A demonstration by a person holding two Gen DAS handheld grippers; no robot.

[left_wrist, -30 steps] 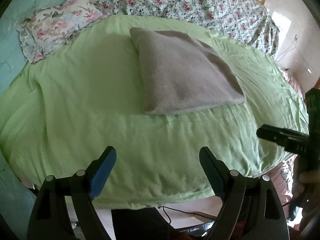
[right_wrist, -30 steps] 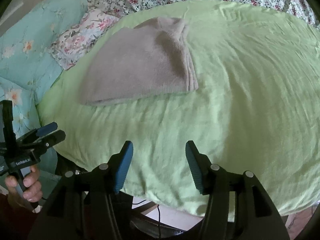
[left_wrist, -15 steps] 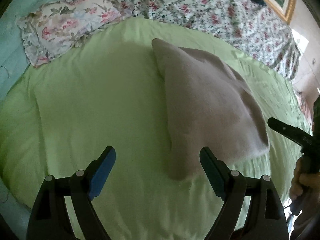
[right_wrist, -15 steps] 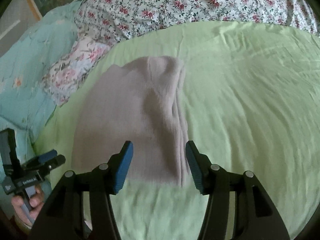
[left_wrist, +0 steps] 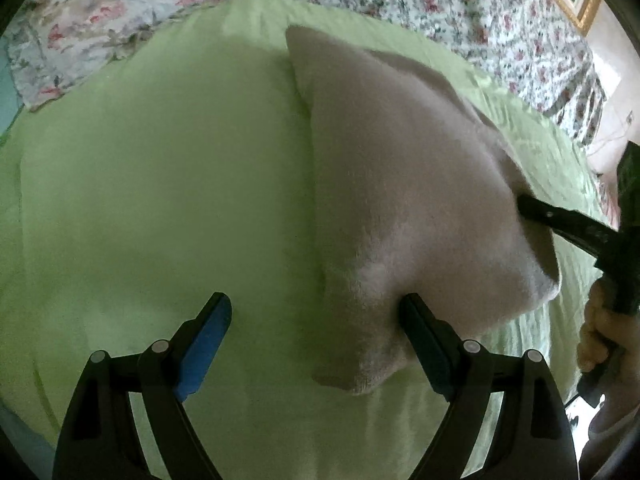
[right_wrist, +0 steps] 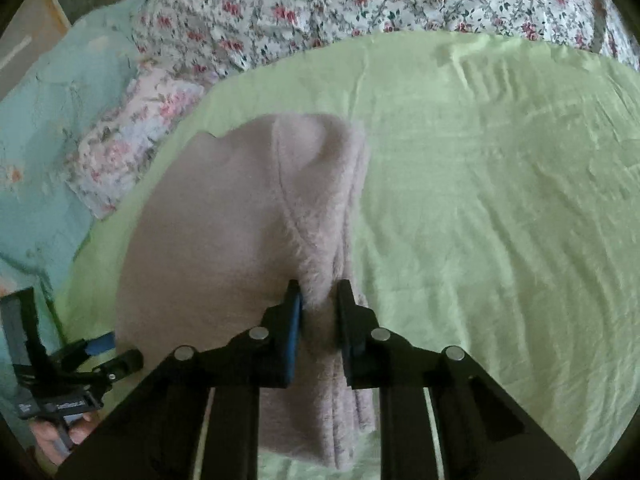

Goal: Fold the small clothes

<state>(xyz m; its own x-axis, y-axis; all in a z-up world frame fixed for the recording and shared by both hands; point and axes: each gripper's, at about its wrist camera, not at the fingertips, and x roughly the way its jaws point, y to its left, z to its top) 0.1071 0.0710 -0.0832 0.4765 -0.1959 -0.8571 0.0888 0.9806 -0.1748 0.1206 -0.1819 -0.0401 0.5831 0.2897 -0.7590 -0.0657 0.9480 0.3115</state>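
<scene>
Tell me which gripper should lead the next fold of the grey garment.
Right. The right gripper is shut on the fuzzy grey garment at its layered edge; the left gripper is open, one jaw just touching the cloth.

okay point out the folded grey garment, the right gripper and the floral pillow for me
folded grey garment (right_wrist: 224, 232), right wrist view, on its broad top face.
right gripper (right_wrist: 318, 300), right wrist view, midway between its fingertips, pinching the garment's layered edge.
floral pillow (left_wrist: 100, 28), left wrist view, on its upper face.

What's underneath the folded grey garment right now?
The folded grey garment lies on the light green bedspread, which shows all around it. Whatever sits directly beneath the fabric is covered. The right gripper is shut on its layered edge.
</scene>
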